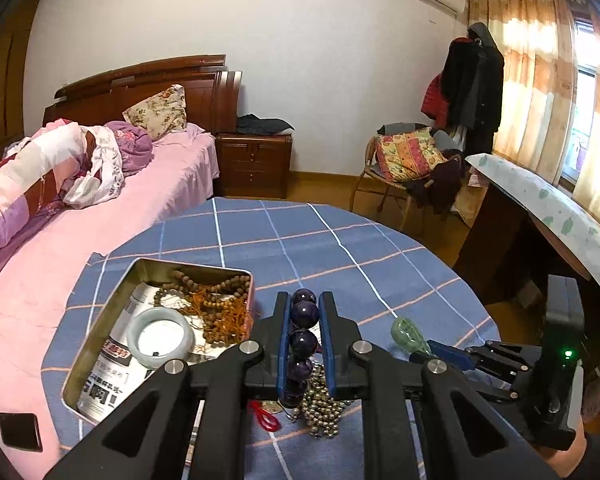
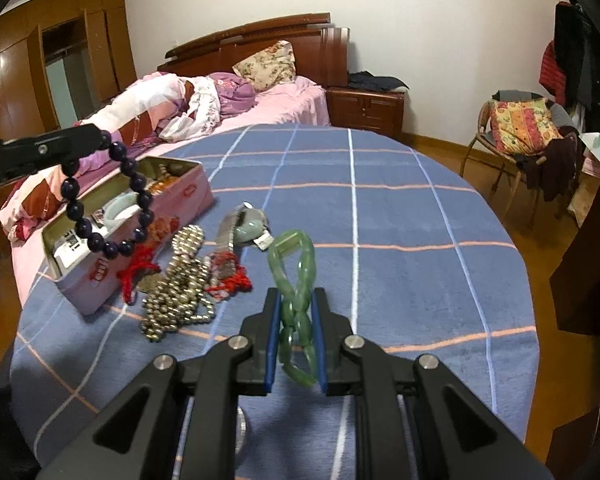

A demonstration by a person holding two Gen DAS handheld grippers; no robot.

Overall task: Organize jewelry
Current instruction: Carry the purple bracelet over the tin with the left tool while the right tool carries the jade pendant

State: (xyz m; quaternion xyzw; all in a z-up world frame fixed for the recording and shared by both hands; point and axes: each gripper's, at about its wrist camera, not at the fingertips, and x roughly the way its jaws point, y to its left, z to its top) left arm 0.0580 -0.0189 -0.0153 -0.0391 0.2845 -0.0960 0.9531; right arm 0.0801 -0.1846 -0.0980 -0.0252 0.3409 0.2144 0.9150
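My left gripper (image 1: 305, 302) is shut on a dark purple bead bracelet (image 1: 303, 336), held above the table beside the open pink tin (image 1: 100, 312); the bracelet hangs as a loop in the right wrist view (image 2: 112, 200) over the tin (image 2: 148, 216). The tin holds a pale jade bangle (image 1: 160, 336) and brown wooden beads (image 1: 216, 304). My right gripper (image 2: 296, 300) is shut on a green jade link bracelet (image 2: 296, 276), lifted above the blue checked cloth. A silver bead pile (image 2: 180, 280), red cord pieces (image 2: 136, 272) and a jade pendant (image 2: 248, 228) lie by the tin.
The round table with blue checked cloth (image 2: 380, 216) stands next to a pink bed (image 1: 160, 184). A chair with cushions (image 2: 520, 132) and a nightstand (image 1: 254, 164) stand beyond. A desk edge (image 1: 548, 204) is at the right.
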